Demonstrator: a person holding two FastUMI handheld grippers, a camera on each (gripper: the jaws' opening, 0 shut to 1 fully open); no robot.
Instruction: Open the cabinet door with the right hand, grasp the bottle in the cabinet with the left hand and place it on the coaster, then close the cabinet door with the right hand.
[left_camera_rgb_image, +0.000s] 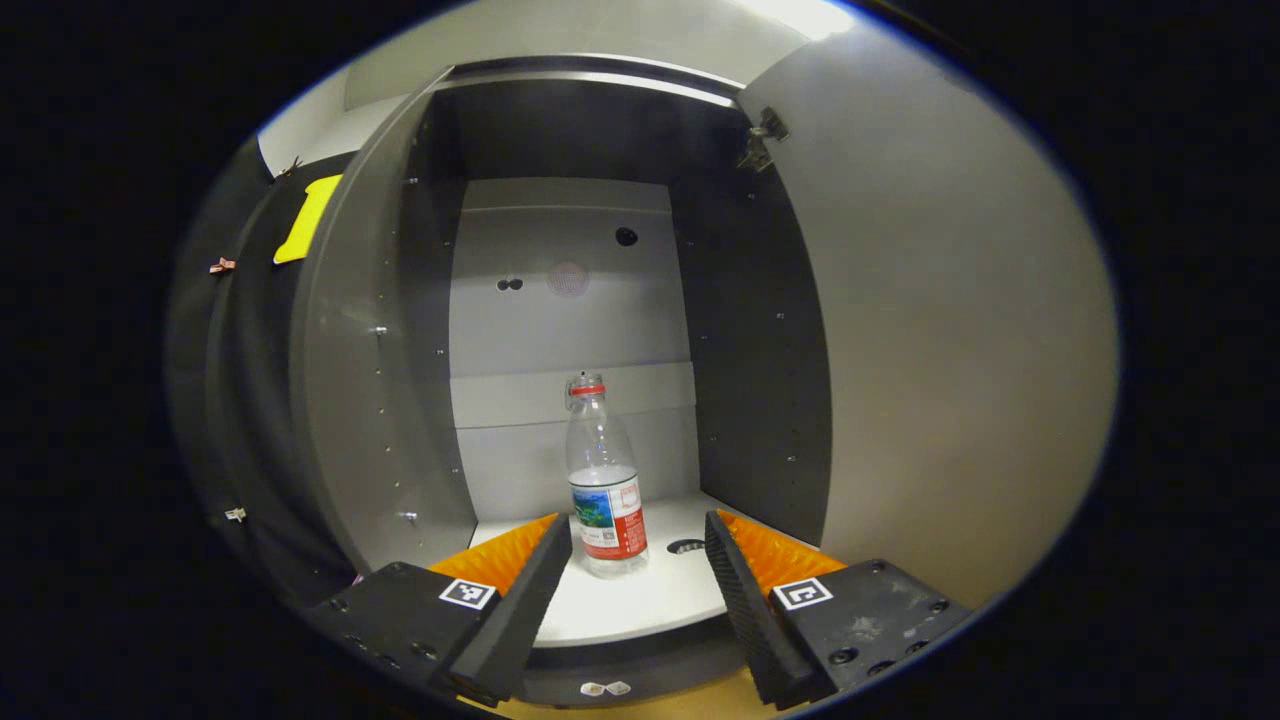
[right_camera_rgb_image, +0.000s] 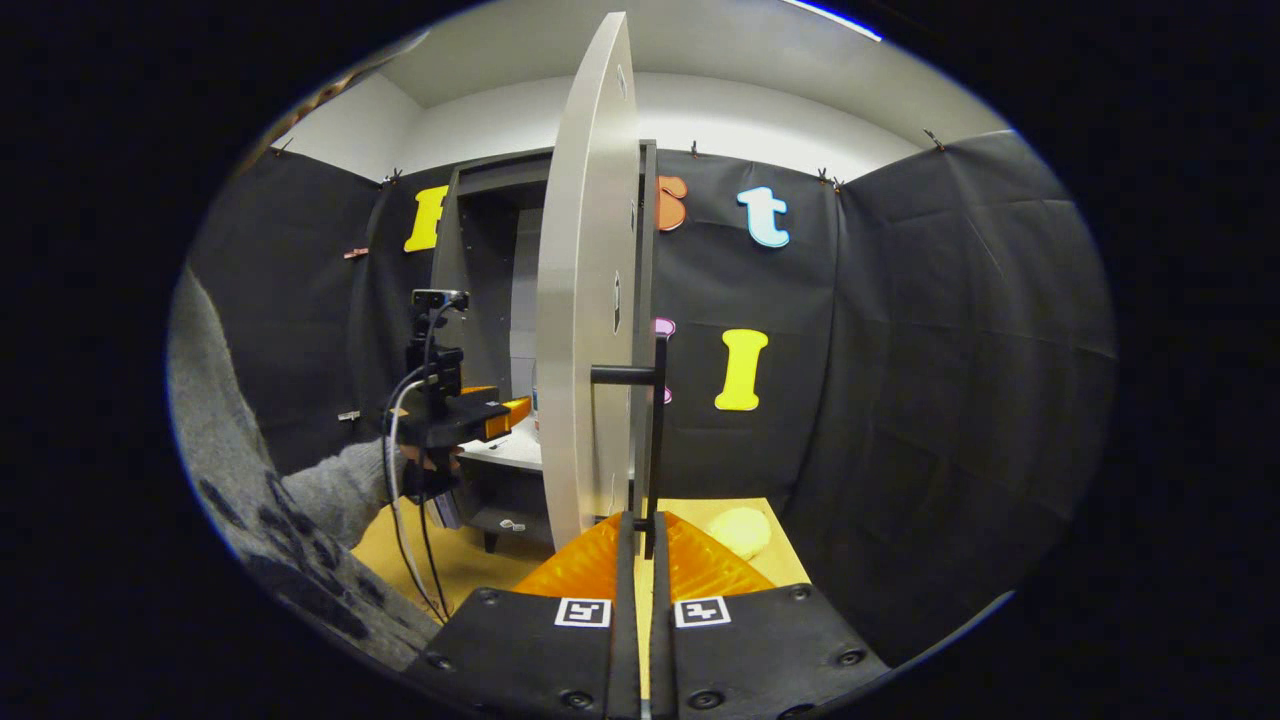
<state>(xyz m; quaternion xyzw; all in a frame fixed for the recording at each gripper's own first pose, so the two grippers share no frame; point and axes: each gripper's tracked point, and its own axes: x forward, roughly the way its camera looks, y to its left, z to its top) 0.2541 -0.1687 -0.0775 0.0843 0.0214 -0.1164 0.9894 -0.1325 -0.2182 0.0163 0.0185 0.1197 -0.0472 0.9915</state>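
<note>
Hard to judge inside the cabinet (left_camera_rgb_image: 560, 300): dark side walls swallowing the rows of small peg holes, pale back panel with a faint round patch and a few dark holes of unclear kind. Cut off at the lower edge of the left gripper view: the front lip of the white shelf (left_camera_rgb_image: 640, 600), partly covered by the left gripper (left_camera_rgb_image: 637, 545). Fingers of that gripper spread wide, wedge-shaped with ribbed inner faces, reaching just onto the shelf front, one either side of the bottle (left_camera_rgb_image: 605, 480) and apart from it. Bottle upright near the shelf's front middle, clear ribbed plastic, red ring at the neck, printed band low on the body, a little liquid visible near the band's top.

Open wide on the cabinet's right: the cabinet door (right_camera_rgb_image: 590, 300), a flat smooth pale slab, seen nearly edge-on in the right gripper view, hiding most of the cabinet interior. On its outer face, a thin dark bar handle (right_camera_rgb_image: 655, 430) on a short post. Right gripper (right_camera_rgb_image: 641, 530) with fingers pressed together round the handle's lower end, only a slit left between them. Past the door, on the yellowish table (right_camera_rgb_image: 470, 560), a pale round coaster (right_camera_rgb_image: 738, 530), soft-edged and blurred. Left of the door, a grey knitted sleeve (right_camera_rgb_image: 300, 490) holding the left gripper at the shelf.
</note>
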